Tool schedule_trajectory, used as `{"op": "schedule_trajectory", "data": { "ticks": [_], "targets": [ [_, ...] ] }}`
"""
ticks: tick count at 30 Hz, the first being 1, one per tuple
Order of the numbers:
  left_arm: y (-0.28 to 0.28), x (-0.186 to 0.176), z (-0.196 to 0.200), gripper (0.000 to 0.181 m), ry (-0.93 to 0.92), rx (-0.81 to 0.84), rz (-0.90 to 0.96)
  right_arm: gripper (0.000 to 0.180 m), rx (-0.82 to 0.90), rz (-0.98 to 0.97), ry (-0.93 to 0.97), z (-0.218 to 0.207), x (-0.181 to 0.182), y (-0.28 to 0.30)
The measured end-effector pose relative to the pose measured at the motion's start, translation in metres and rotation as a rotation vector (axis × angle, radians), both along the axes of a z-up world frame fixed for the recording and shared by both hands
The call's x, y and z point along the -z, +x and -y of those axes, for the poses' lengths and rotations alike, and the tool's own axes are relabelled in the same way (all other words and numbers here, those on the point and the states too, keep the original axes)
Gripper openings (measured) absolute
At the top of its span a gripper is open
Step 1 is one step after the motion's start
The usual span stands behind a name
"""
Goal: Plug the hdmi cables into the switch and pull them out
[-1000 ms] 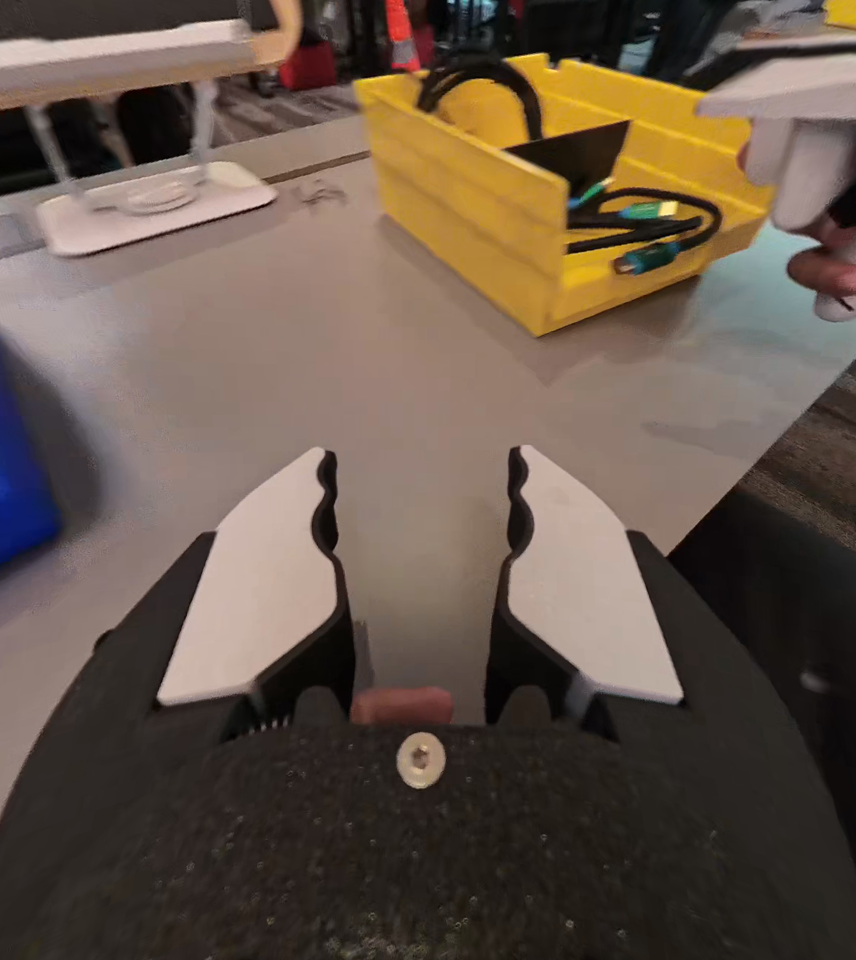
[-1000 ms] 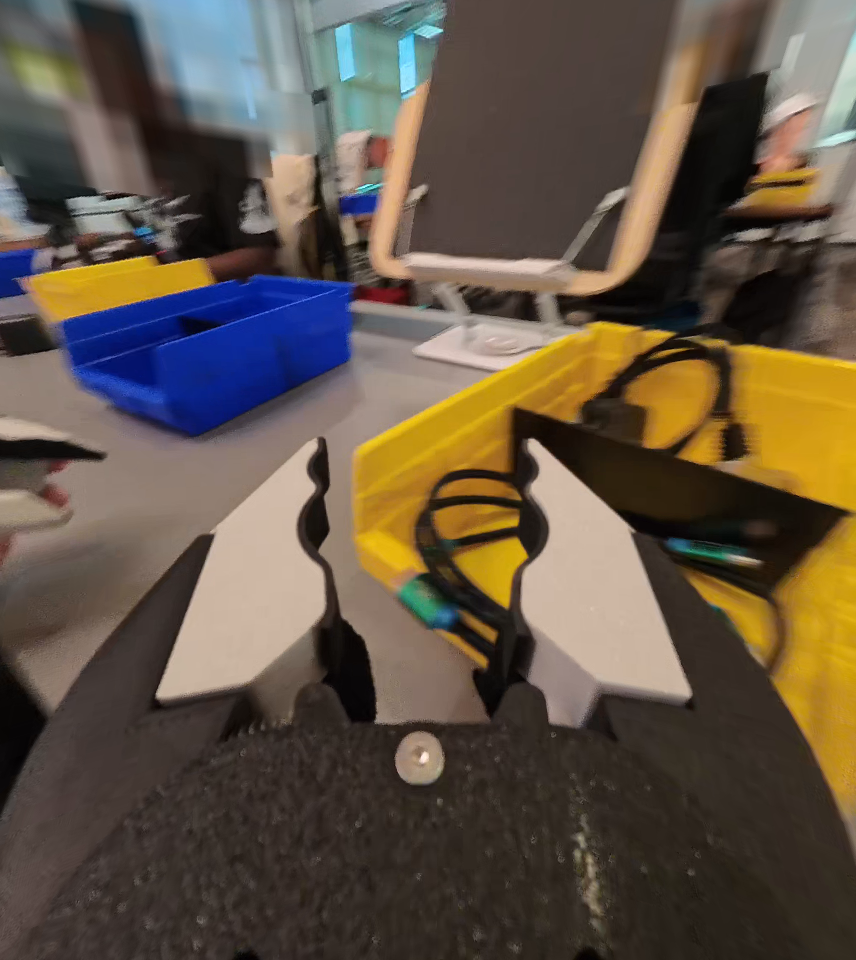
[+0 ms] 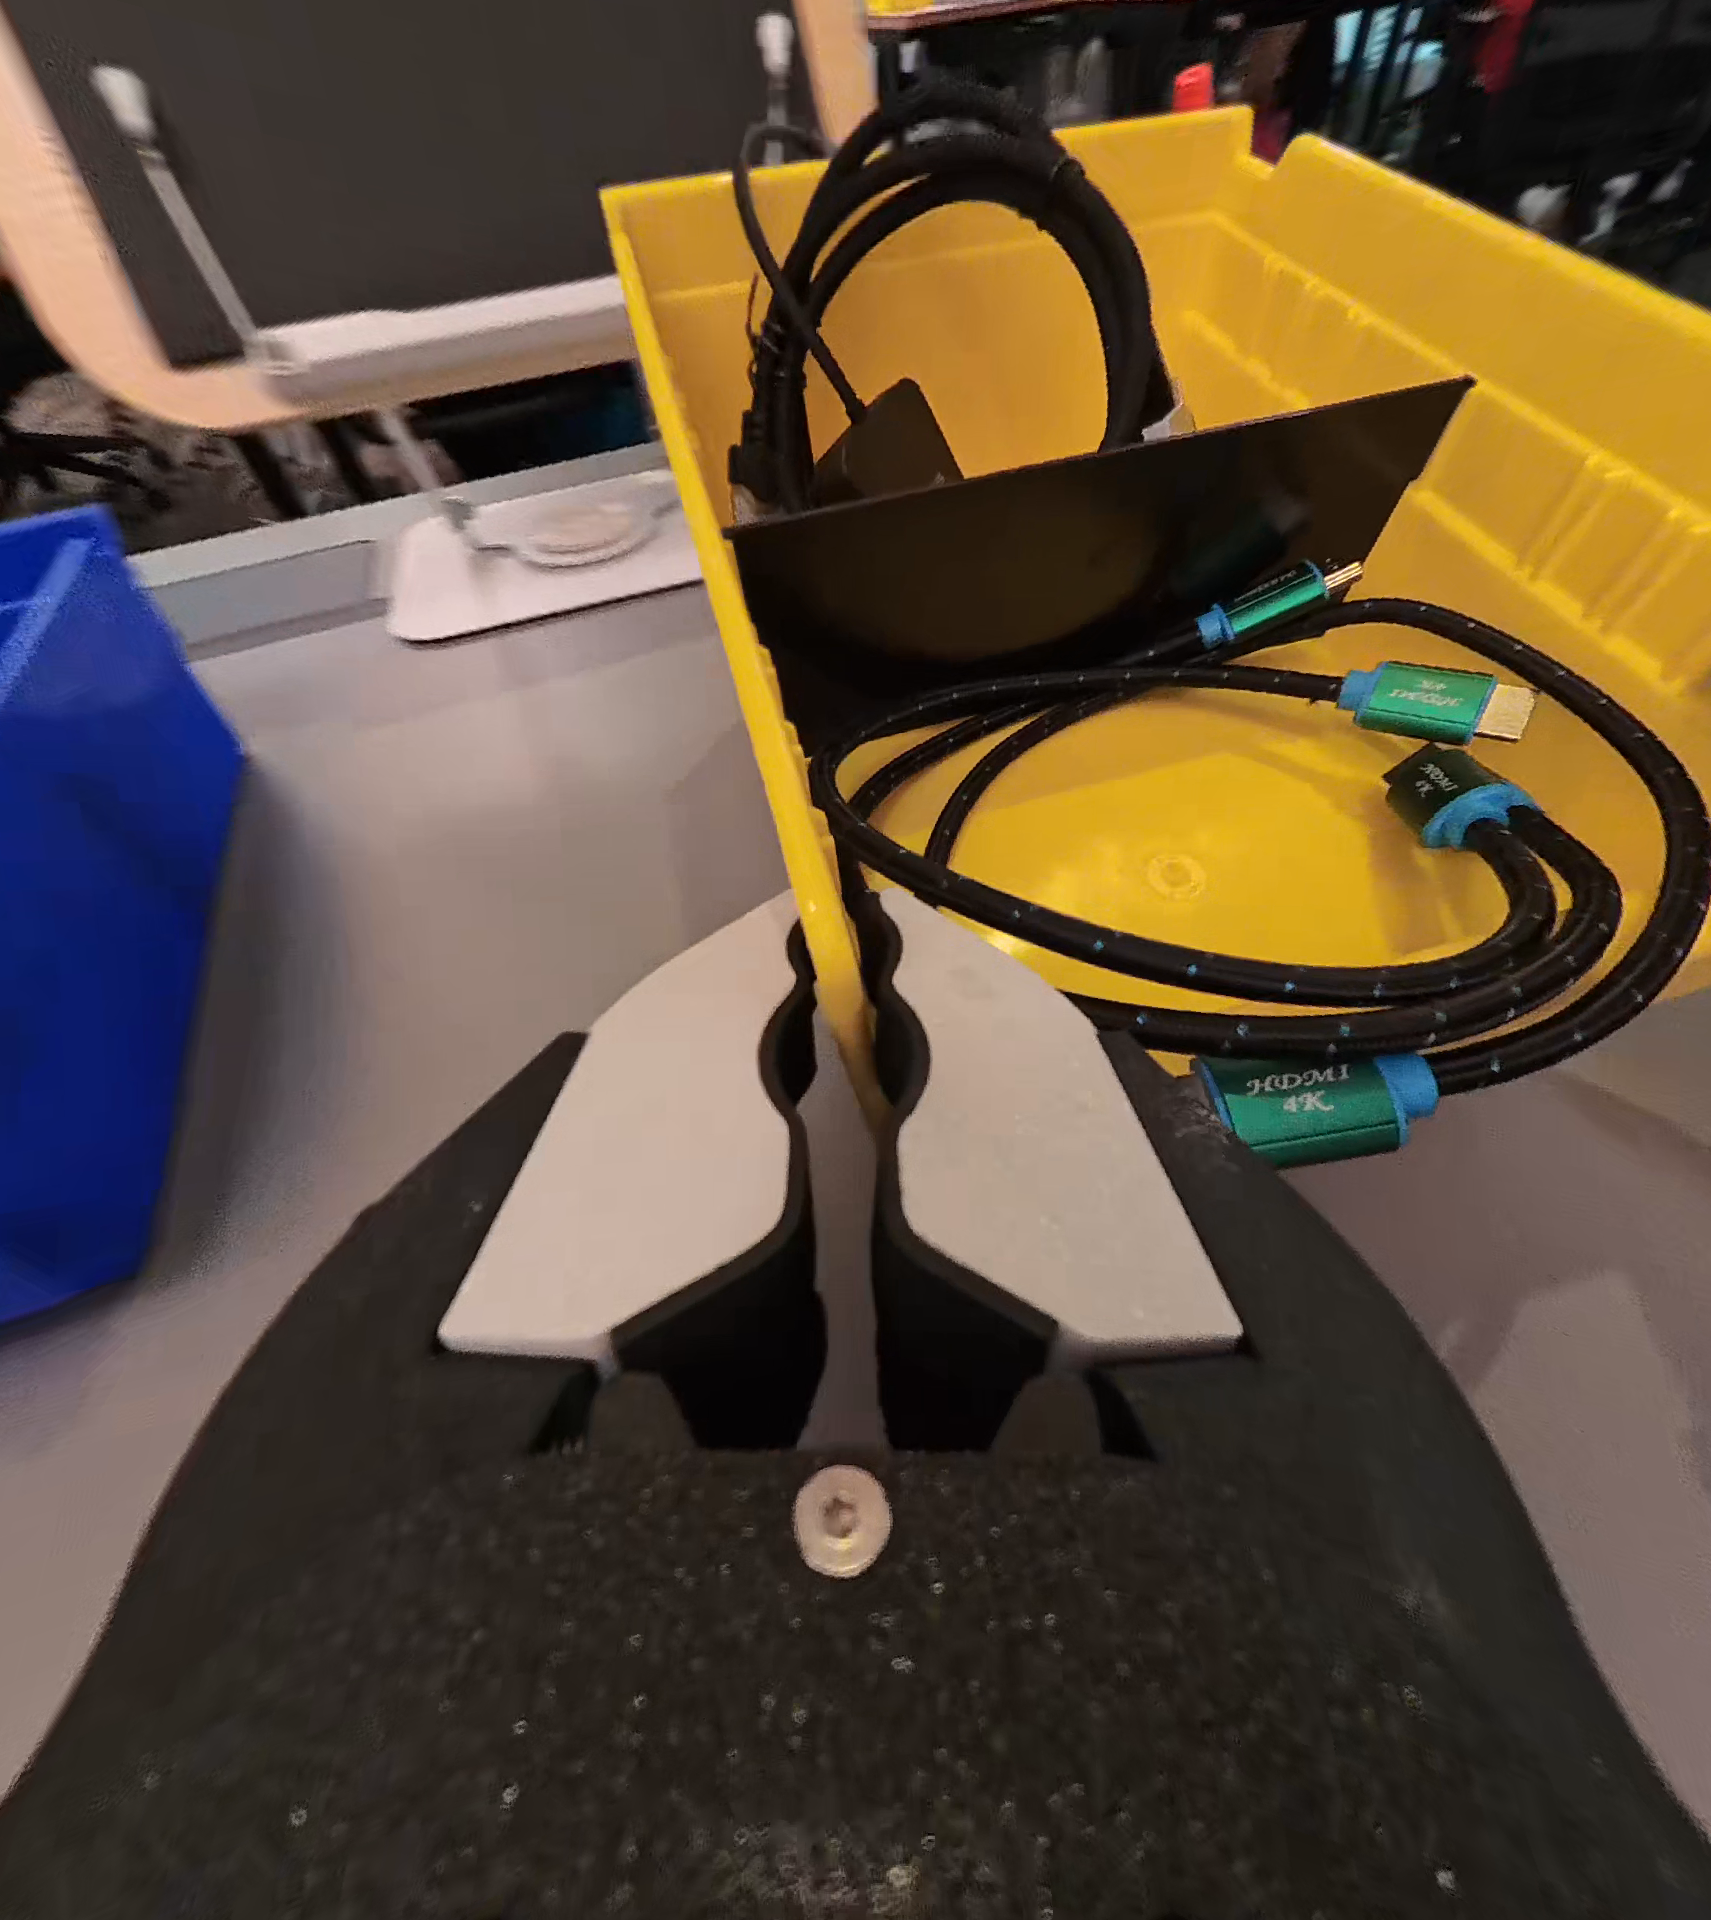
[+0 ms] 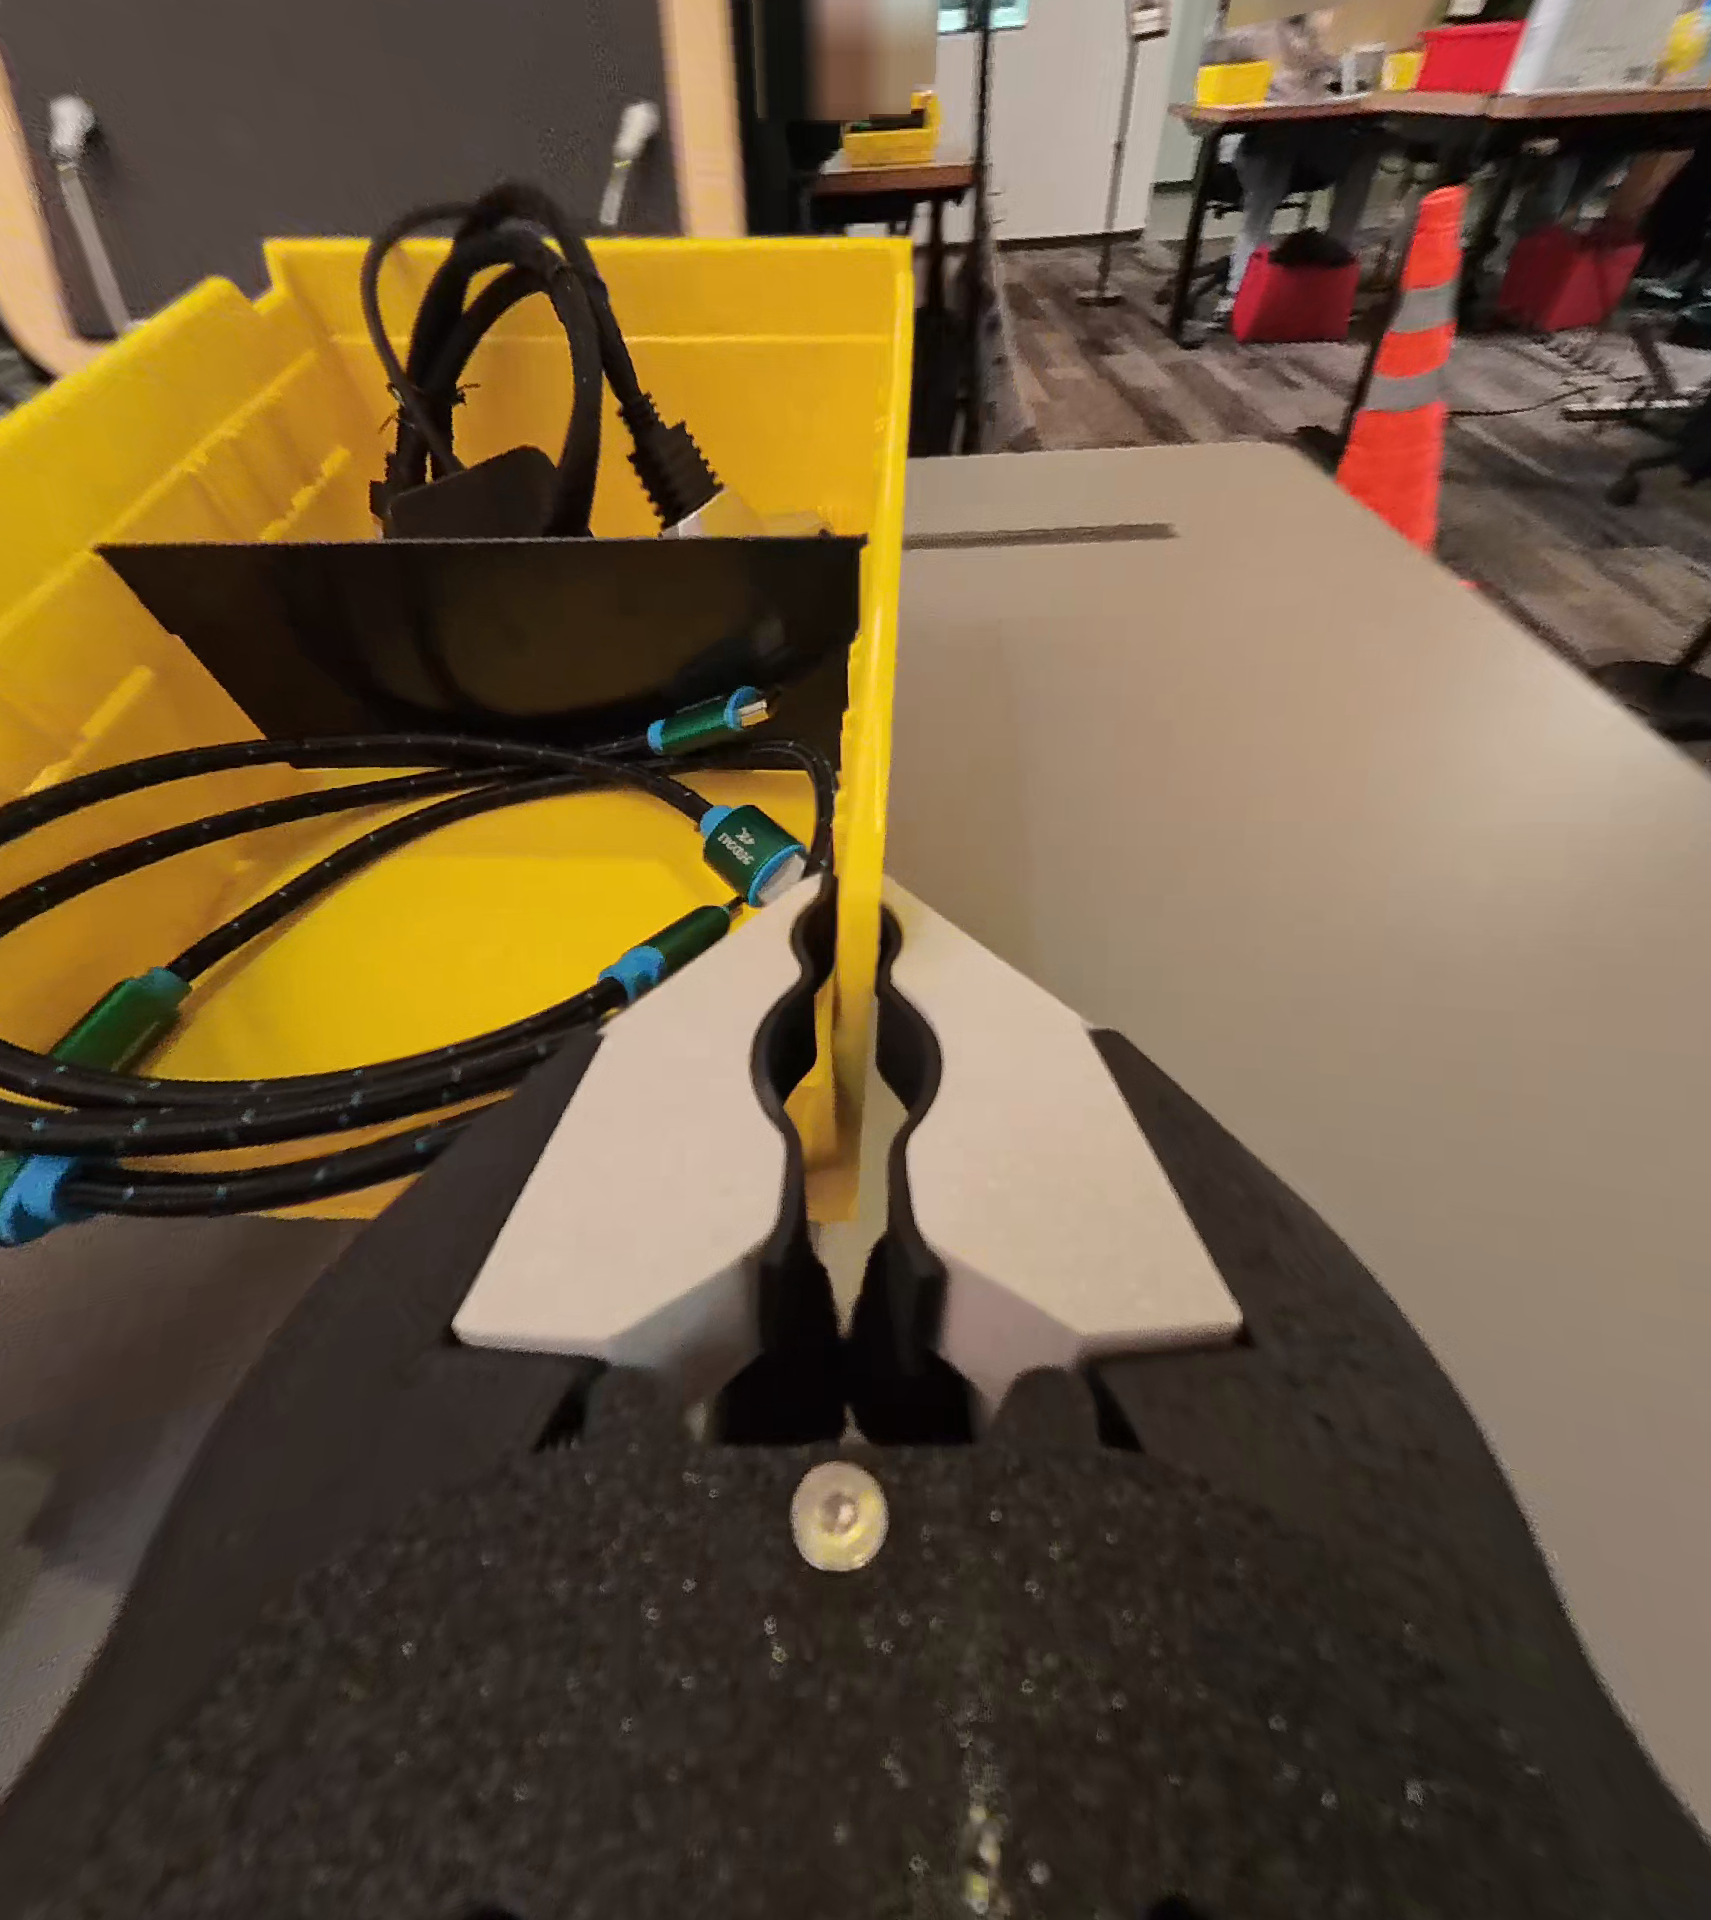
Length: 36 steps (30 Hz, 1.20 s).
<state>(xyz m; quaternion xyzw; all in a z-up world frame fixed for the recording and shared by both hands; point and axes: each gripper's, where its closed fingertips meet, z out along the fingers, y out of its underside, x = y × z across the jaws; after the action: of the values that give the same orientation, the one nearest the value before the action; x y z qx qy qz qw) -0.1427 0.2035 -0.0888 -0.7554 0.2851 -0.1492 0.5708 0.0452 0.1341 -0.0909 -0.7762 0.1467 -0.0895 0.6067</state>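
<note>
Your HDMI cables point(image 3: 1277, 966) lie coiled in the yellow bin's point(image 3: 1516, 436) front compartment; behind its black divider point(image 3: 1069, 540) sits another black cable. Your left gripper point(image 3: 843, 940) and right gripper point(image 4: 856, 914) each pinch a bin side wall.

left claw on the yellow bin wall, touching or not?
Touching. The left wrist view shows the left claw closed on the yellow bin side wall, one finger either side, no gap visible.

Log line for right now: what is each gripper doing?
left gripper: shut on yellow bin left wall | right gripper: shut on bin's right wall | HDMI cables: in bin, untouched | stage: plugging not begun
</note>
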Motion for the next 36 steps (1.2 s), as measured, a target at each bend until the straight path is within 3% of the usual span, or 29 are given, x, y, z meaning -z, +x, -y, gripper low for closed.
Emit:
{"op": "schedule_trajectory", "data": {
  "ticks": [6,12,16,19,24,29,32,36],
  "targets": [
    [-0.079,0.013,-0.029,0.006,-0.033,-0.098,-0.038,0.003,-0.128,0.023,-0.054,-0.048,0.016,-0.077],
    [-0.093,0.038,-0.032,0.01,-0.101,-0.014,-0.053,0.005,-0.176,-0.035,-0.094,-0.057,0.038,-0.096],
    [-0.093,0.022,-0.011,0.025,-0.049,0.128,-0.092,0.041,-0.331,-0.163,-0.059,-0.055,0.034,-0.112],
    [-0.114,-0.005,0.013,0.031,0.029,0.226,-0.008,0.054,-0.42,-0.189,-0.015,-0.044,0.025,-0.114],
    [-0.209,0.005,-0.007,0.03,-0.013,0.068,0.08,0.055,-0.447,-0.062,0.017,-0.028,0.013,-0.092],
    [-0.295,0.001,-0.07,0.055,-0.078,-0.129,0.265,0.055,-0.402,-0.069,0.063,-0.03,0.007,-0.078],
    [-0.332,0.005,-0.094,0.054,-0.027,-0.244,0.182,0.055,-0.392,-0.081,0.031,-0.03,0.014,-0.078],
    [-0.341,0.023,-0.115,0.061,-0.083,-0.256,0.103,0.054,-0.406,-0.097,0.035,-0.028,0.016,-0.081]
  ]
}}
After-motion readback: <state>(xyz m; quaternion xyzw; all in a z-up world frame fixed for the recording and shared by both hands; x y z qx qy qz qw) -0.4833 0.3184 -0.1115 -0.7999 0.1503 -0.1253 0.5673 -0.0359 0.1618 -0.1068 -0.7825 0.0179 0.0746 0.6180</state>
